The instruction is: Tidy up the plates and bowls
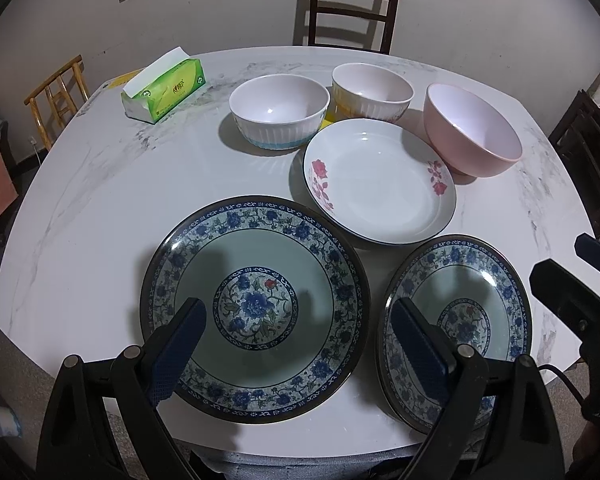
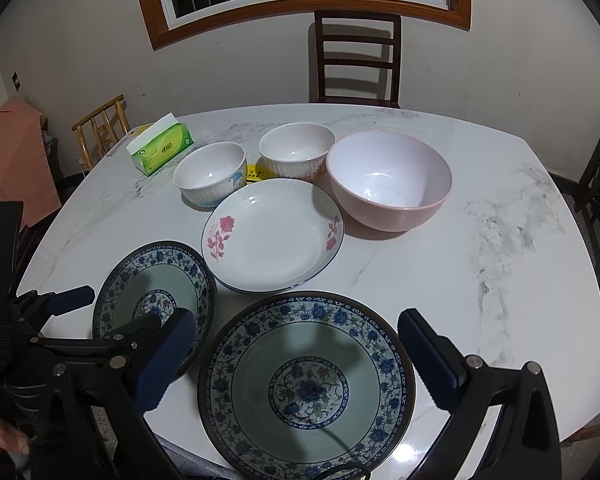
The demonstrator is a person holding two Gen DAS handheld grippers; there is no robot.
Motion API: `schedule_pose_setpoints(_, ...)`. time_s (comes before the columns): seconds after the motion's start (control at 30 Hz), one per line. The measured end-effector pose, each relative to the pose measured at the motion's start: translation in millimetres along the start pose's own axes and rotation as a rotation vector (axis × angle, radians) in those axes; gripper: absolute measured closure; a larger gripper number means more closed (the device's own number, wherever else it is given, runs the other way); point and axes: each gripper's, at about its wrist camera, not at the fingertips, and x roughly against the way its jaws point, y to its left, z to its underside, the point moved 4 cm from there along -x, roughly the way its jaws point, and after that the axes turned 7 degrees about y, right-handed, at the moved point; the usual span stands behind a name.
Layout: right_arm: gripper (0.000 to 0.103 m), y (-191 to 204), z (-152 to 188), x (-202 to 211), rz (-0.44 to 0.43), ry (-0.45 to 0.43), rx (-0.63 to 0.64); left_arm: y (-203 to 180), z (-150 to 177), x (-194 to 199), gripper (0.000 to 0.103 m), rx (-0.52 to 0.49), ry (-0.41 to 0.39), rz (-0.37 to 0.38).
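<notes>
Both hand-held grippers (image 1: 296,344) (image 2: 296,354) wide, seemingly empty

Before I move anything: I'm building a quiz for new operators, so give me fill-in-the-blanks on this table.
The roses painted on the white plate are ___.
The tissue box is ___ in colour.
The left gripper and the right gripper both stand ___, holding nothing.
Missing words: pink; green; open.
</notes>
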Motion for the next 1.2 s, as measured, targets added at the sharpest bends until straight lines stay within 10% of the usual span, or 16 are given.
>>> schedule_pose_setpoints(1.2, 0.001, 17.4, 0.5, -5.4, -0.031, 0.018, 0.056, 10.2, 3.7, -5.3, 0.020, 0.007, 0.017, 0.011)
